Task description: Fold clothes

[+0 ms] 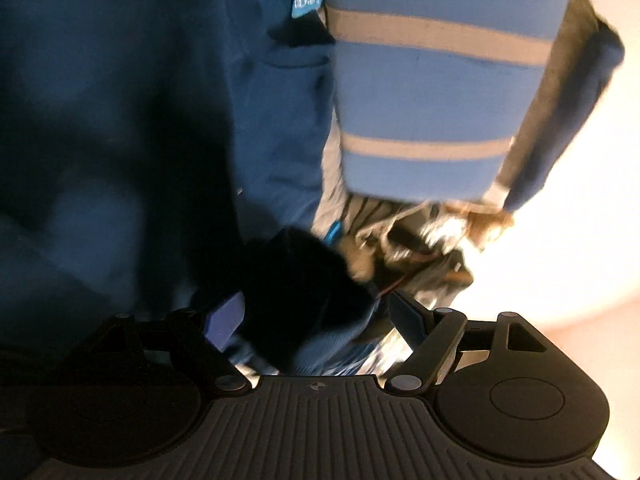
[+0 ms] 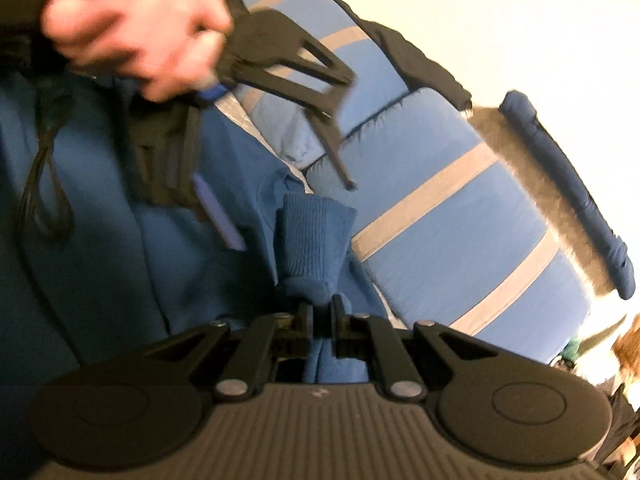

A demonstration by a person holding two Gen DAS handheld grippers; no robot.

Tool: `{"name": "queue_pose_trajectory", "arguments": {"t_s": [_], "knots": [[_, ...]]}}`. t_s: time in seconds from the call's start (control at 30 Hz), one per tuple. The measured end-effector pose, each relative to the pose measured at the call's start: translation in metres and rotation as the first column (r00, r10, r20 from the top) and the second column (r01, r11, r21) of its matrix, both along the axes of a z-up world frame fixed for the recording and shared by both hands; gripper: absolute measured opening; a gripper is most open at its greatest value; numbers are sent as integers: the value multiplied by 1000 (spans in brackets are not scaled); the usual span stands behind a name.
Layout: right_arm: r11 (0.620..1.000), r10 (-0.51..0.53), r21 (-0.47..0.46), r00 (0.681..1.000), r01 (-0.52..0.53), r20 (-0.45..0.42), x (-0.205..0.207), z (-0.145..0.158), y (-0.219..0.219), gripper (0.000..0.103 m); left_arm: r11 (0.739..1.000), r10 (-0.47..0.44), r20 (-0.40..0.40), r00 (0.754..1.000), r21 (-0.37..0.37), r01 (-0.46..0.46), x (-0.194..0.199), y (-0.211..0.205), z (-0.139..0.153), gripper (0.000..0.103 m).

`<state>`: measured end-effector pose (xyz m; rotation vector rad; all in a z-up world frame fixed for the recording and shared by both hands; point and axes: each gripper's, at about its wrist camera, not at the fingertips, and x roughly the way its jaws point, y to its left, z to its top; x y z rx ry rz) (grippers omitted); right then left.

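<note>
Blue ribbed knit, a cuff of the sweatshirt, stands up at the lower middle of the right wrist view, bunched where the right gripper has pressed its jaws together on it. The garment's body spreads over the left half of that frame, soft and matte, with a dark drawcord looping down at the far left.

In the left wrist view the left gripper has its jaws spread wide, and a dark fold of the same blue cloth sits between them. Blur and shadow hide whether the pads press on it, so I cannot tell if it is held. The same tool shows at the upper left of the right wrist view, carried by a hand.

Just beside the sweatshirt, toward the right of both frames, lies a lighter blue padded piece with pale grey stripes, smooth and puffy, edged by a dark navy roll. All of it rests on a pale surface.

The likely trouble: the pinch on the cuff is narrow, so a hard pull could slip it free or drag the sleeve into a twist. If the wide jaws close on a thick bunch, several layers may get caught and the fold will come out crooked. The striped piece lies close enough to snag too.
</note>
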<state>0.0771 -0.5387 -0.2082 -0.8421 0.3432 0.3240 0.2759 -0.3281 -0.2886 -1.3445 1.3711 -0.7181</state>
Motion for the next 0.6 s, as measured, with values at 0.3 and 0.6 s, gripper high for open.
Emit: {"name": "queue_pose_trajectory", "arguments": {"t_s": [0.3, 0.6], "knots": [[986, 106, -134, 991, -95, 76, -16, -4, 7, 8, 994, -50, 30, 998, 101, 46, 11, -13, 8, 49], [972, 162, -187, 983, -144, 84, -20, 0, 8, 11, 978, -132, 219, 967, 188, 91, 13, -8, 50, 6]]}}
